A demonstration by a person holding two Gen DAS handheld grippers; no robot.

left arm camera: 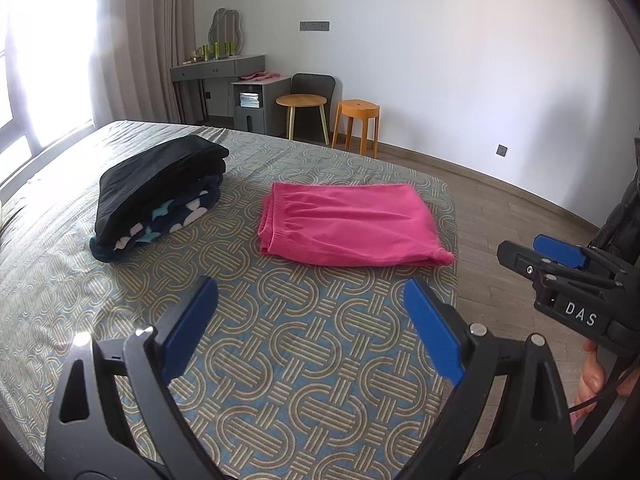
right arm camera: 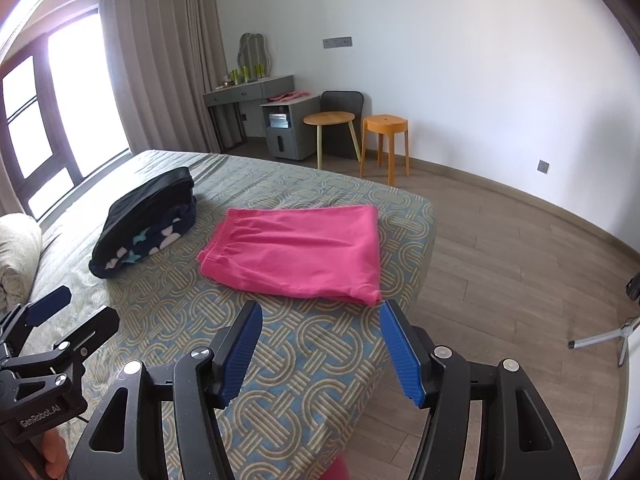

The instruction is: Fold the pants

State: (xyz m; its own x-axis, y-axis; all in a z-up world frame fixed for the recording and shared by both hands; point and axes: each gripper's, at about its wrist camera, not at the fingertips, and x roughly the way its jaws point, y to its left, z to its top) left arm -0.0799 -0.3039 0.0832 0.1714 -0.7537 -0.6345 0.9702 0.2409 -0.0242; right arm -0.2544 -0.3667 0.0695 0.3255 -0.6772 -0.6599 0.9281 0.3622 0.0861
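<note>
Blue pads of our right tongs (right arm camera: 320,344) gape wide and empty just short of the pink pants (right arm camera: 296,254); these lie folded, long axis crosswise, at the bed (right arm camera: 280,380) corner; our left tongs (left arm camera: 310,334), equally wide, hang farther back.

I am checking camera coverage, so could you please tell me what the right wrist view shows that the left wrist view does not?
Only the right wrist view shows the tripod on the floor and a rolled pale blanket at the bed's left edge. Only the left wrist view shows the "DAS" lettering on the right claw and the hand holding it. Both show the folded pink pants, the dark stack of clothes, the patterned bed, the orange stool and the open left claw.
</note>
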